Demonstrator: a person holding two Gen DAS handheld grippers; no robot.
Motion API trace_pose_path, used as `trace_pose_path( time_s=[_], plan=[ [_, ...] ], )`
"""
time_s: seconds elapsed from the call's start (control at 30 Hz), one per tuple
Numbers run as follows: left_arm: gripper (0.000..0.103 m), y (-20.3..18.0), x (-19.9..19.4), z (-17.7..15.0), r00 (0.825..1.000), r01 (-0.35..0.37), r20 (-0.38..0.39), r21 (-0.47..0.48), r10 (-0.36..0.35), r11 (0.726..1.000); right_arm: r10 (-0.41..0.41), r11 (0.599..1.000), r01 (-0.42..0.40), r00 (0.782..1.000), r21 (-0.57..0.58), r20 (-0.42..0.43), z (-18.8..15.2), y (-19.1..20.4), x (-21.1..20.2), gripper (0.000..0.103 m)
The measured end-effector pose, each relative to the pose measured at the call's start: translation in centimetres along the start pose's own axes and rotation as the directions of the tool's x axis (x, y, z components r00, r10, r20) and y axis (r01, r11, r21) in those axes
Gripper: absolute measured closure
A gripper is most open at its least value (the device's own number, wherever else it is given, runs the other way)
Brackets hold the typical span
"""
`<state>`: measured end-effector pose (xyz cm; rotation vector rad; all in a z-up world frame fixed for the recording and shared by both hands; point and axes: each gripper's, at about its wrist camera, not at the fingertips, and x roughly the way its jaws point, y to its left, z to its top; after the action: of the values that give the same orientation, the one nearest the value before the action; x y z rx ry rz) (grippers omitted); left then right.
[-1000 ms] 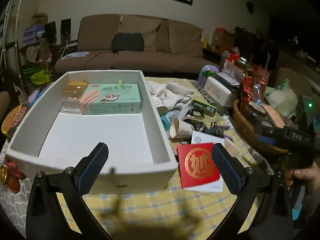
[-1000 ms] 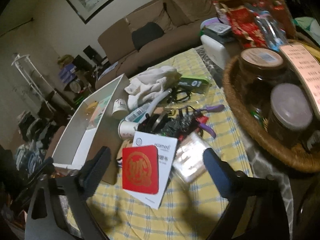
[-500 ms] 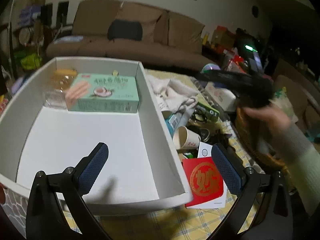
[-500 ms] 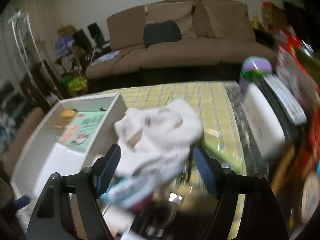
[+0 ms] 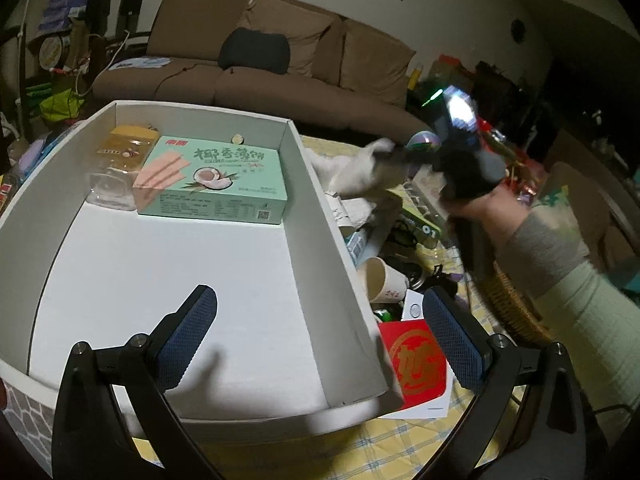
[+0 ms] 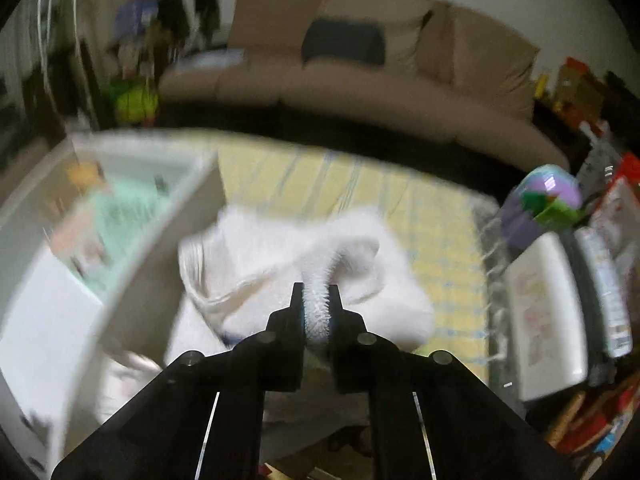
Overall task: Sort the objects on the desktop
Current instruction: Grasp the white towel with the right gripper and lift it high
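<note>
White cloth [image 6: 320, 240] clamped in right gripper [image 6: 316, 308]; left gripper [image 5: 320, 336] apart over white box [image 5: 312, 208].

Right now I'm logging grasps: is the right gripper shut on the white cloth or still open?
Shut on it: the right gripper pinches a fold of the white cloth between its fingers.

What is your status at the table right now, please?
Right gripper shut on white cloth. Left gripper open, empty, over white box. Paper cup beside box.
</note>
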<state>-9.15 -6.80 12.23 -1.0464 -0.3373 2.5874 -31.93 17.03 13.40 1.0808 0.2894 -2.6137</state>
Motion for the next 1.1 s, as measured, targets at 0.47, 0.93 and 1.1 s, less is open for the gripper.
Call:
trace_pose_path(
  time_s=[0.47,0.93,1.1],
  plan=[
    [0.0,-4.4,-3.9,0.7,0.981,0.157,0.109,0.03,-0.159,0.987,0.081,0.995,-0.062,0.949,-0.073,0.305,11.8,0.7,-30.6,0.095],
    [0.0,-15.0,-11.4,-1.0,0.936,0.054,0.338,0.133,-0.096,0.99,0.123,0.992,-0.106,0.908,-0.064,0.4,13.1,3.9,-53.9,0.095],
    [0.0,-16.7,-14.0,-4.2,0.883,-0.035,0.468,0.094,-0.013,0.995,0.085,0.996,-0.061,0.912,-0.072,0.402,13.5,5.9,-58.7,0.095]
  ],
)
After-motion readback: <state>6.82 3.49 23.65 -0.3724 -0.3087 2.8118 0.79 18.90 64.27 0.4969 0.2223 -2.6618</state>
